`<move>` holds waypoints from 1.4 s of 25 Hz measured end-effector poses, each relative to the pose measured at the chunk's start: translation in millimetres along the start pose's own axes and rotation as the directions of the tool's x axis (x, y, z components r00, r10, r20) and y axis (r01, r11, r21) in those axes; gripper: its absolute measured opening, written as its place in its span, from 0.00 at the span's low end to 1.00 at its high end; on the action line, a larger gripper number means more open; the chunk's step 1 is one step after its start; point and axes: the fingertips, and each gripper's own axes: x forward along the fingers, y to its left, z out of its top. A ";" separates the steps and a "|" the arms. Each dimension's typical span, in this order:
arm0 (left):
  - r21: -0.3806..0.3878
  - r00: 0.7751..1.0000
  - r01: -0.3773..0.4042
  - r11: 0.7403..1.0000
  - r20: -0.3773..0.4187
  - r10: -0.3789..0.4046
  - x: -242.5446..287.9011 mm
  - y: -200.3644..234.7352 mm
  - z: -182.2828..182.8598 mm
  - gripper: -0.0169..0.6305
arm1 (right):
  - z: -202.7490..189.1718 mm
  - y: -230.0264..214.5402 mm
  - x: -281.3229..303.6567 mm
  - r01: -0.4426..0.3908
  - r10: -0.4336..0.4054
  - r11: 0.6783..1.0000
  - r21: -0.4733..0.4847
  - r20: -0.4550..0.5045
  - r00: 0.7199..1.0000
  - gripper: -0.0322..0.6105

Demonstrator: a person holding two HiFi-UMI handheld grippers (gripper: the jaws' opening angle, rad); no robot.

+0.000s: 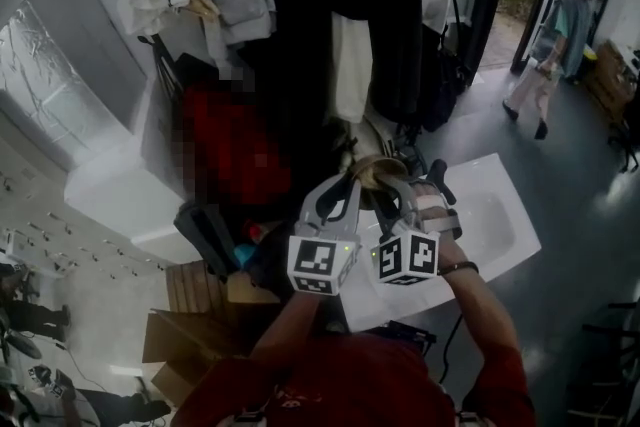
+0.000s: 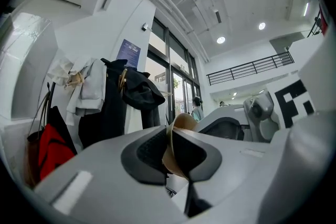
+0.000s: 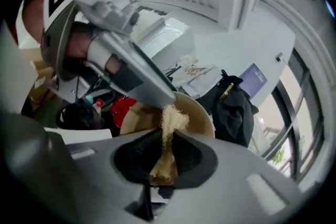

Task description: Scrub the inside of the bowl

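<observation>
A tan wooden bowl (image 1: pixel 375 170) is held up in the air in front of a clothes rack. My left gripper (image 1: pixel 345 183) is shut on its thin rim, which stands edge-on between the dark pads (image 2: pixel 152 152) in the left gripper view. My right gripper (image 1: pixel 392 187) is shut on a fibrous tan scrubber (image 3: pixel 169 122). The scrubber's frayed end pokes past the jaws into the hollow of the bowl (image 3: pixel 197 110). A grey finger (image 3: pixel 131 68) of the left gripper reaches to the bowl's edge in the right gripper view.
Coats and shirts (image 1: pixel 330 5) hang on a rack straight behind the bowl. A white table (image 1: pixel 505 215) lies below on the right. Cardboard boxes (image 1: pixel 190 320) sit lower left. A person (image 1: pixel 555 40) walks by the glass doors far right.
</observation>
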 end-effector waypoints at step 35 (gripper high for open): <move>-0.023 1.000 0.004 1.000 0.028 -0.004 -8.6 0.5 7.3 0.08 | 8.2 4.5 -6.0 -0.073 0.072 0.995 0.064 0.018 0.997 0.13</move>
